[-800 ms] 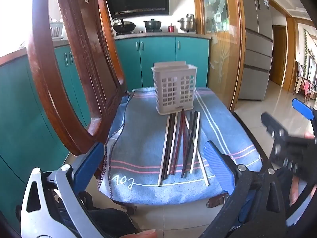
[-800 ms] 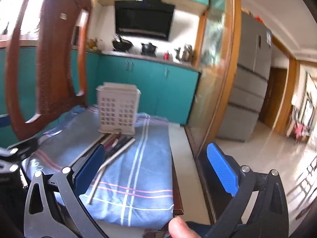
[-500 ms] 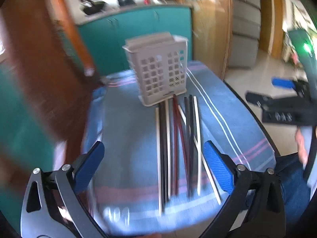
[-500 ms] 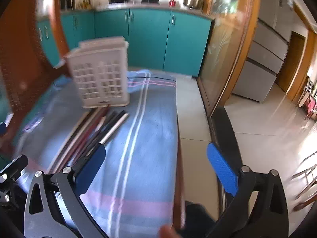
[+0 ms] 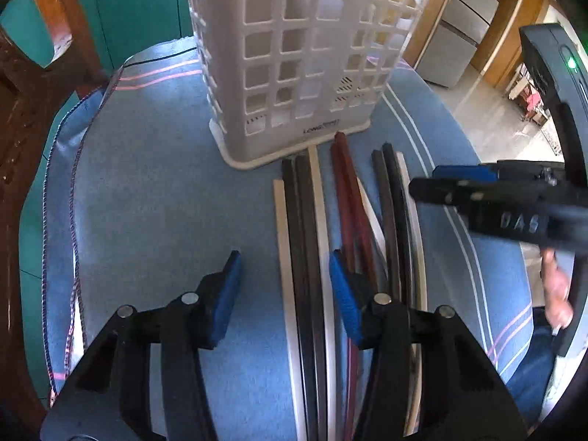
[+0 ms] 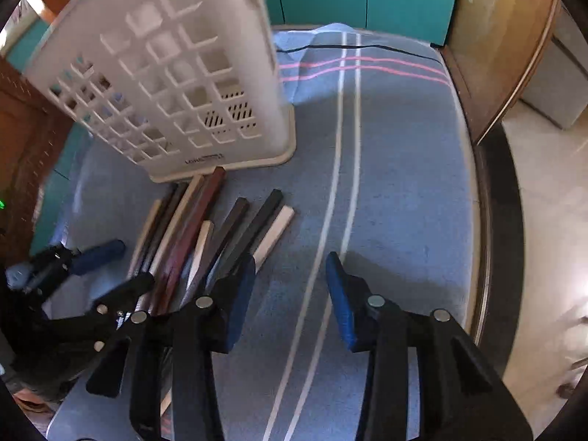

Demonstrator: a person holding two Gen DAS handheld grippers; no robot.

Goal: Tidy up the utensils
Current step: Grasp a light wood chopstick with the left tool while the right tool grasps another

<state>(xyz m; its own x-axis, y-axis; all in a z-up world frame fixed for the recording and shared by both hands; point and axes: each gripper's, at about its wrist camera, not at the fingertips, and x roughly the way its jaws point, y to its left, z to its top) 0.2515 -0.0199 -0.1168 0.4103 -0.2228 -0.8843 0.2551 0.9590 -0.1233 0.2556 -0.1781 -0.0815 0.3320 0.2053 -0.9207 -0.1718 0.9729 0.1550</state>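
You are at the pick-up step: nothing is in the basket [image 5: 294, 55] yet as far as its grid walls let you see, and the chopsticks [image 5: 312, 239] lie in a row on the blue cloth [image 5: 147, 202], their far ends touching or just short of the basket's base. Your left gripper [image 5: 283, 294] hangs low over the near half of that row, its jaws part open and holding nothing; a pale stick and two dark ones lie between them, the reddish pair just outside the right jaw. Your right gripper [image 6: 290, 294] is also part open and empty, over bare cloth on the side of the row away from the chair back [image 5: 22, 147]. Next you probably need to settle the left jaws around one pair only, close, then lift and tip it upright above the basket's open top.
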